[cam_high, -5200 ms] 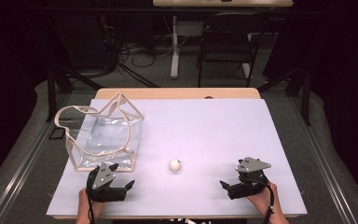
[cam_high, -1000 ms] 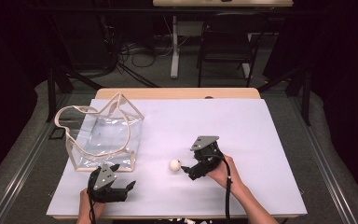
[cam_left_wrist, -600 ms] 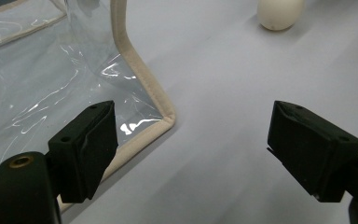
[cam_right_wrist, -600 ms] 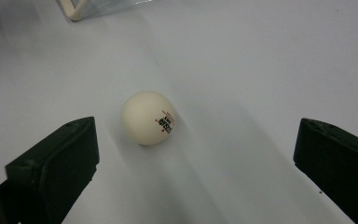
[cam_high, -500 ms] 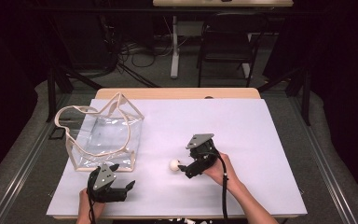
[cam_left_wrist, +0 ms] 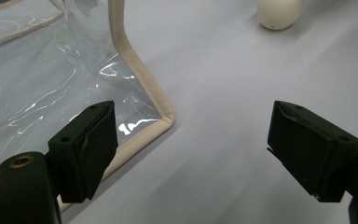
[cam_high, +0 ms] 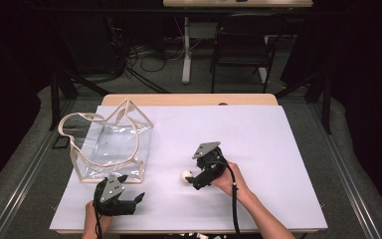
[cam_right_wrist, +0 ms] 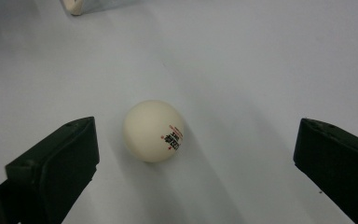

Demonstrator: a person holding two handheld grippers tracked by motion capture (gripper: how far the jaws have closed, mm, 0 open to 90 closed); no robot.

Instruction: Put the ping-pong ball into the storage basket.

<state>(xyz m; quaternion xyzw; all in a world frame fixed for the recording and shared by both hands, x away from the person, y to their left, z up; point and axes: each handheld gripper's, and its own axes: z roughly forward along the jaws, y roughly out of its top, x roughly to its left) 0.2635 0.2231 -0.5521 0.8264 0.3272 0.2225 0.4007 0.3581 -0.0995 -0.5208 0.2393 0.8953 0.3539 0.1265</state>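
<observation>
A small cream ball (cam_high: 184, 176), smooth and matte with tiny red and black print on one side, lies on the pale, even table (cam_high: 258, 134). The right gripper (cam_high: 193, 179) points at it, jaws spread wide. In the right gripper view the ball (cam_right_wrist: 154, 131) sits on the table between the two blocky black jaws, nearer one of them and touching neither.

The left gripper (cam_high: 138, 200) rests near the table's front edge, its jaws also wide apart with nothing between them. In the left gripper view one jaw stands just in front of the bag (cam_left_wrist: 51, 79), whose lower corner is rounded and bound in beige fabric piping; the ball (cam_left_wrist: 279, 13) lies farther off on the bare surface.

The bag (cam_high: 110, 144) is boxy, of clear glossy plastic that creases and catches the light, with cream trim along every edge and a looped strap (cam_high: 74, 122) slumping to one side. It stands on the table's left part, well apart from the ball.
</observation>
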